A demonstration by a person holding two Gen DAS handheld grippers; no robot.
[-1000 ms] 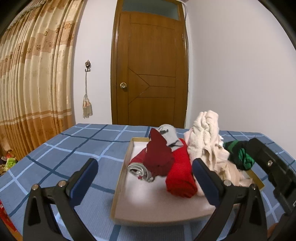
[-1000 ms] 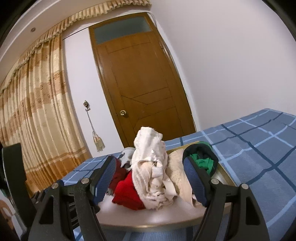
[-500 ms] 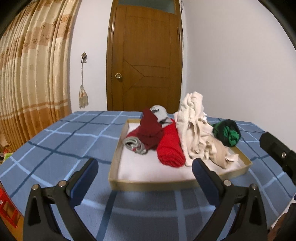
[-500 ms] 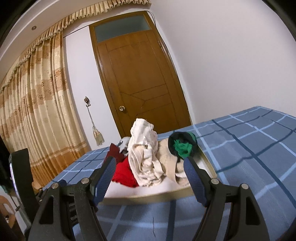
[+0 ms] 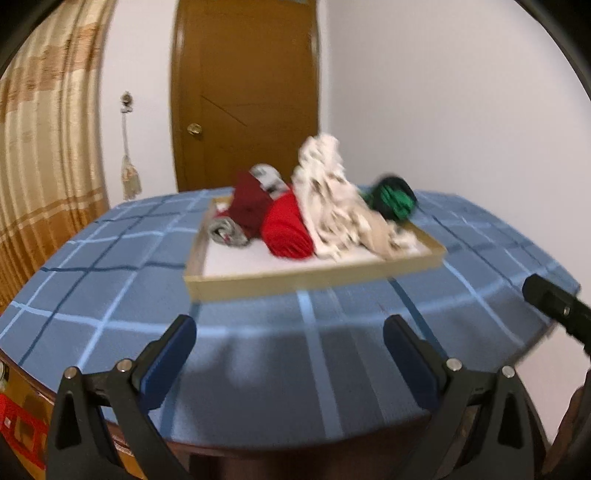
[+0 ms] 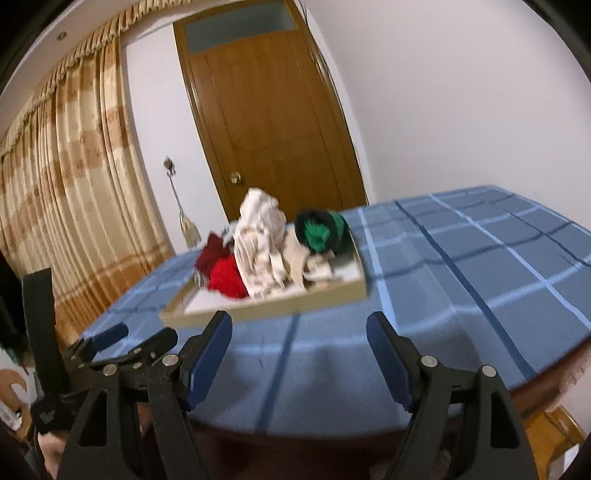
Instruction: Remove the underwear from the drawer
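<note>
Left wrist view: the left gripper (image 5: 290, 341), black-framed with blue pads, stands released and empty over the blue checked tablecloth (image 5: 110, 295). The shallow wooden drawer (image 5: 314, 278) lies at 12 o'clock from it, well apart, near the table's middle. Only this view shows the rolled grey garment (image 5: 227, 232) at the drawer's left end and the far-side white patterned piece (image 5: 267, 177). A black part of the right gripper enters at 3 o'clock.

Right wrist view: the right gripper (image 6: 299, 345) is likewise spread wide with nothing between its pads. The drawer (image 6: 273, 308) sits at 12 o'clock, slightly toward 11, well apart. Only this view shows the left gripper (image 6: 110, 338) from outside, at 9 o'clock, and the door's frosted transom (image 6: 240, 24).

Drawer contents, left to right: dark maroon folded cloth (image 5: 249, 206), bright red knitted roll (image 5: 288, 230), tall crumpled cream fabric (image 5: 328, 195), dark green rolled bundle (image 5: 393, 197). Both views are motion-blurred; which pieces are underwear cannot be told.
</note>
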